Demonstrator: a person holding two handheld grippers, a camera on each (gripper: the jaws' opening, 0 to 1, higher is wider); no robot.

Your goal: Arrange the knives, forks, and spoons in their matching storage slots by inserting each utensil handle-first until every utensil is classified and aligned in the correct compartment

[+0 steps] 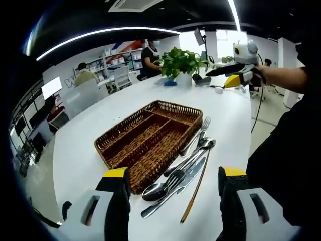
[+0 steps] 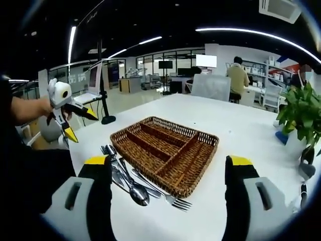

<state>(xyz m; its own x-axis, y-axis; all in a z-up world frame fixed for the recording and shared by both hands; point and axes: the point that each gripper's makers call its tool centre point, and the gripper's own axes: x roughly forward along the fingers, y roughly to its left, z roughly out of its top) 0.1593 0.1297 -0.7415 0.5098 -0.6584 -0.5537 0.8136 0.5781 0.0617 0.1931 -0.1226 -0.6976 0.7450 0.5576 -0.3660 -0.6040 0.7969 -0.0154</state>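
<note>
A brown wicker cutlery tray [image 1: 178, 106] with several empty slots lies on the white table. Beside its long side is a loose heap of cutlery: a spoon [image 1: 155, 191], a fork [image 1: 201, 131], knives and a brown-handled piece [image 1: 194, 193]. My left gripper [image 1: 174, 173] hovers open just before the heap, holding nothing. My right gripper [image 1: 218, 80] is up in the air beyond the table's far corner, jaws apart. In the right gripper view the tray [image 2: 185, 129] is ahead, the cutlery heap [image 2: 128, 181] is at its left, my right gripper [image 2: 168, 161] is open, and the left gripper [image 2: 85, 129] hangs at the left.
A potted plant [image 1: 180, 63] [image 2: 301, 113] stands on the table beyond the tray. A monitor on a stand [image 2: 103, 100] is off the table's edge. People sit at desks and shelves in the background. The table's rounded edge [image 1: 60, 165] runs close by.
</note>
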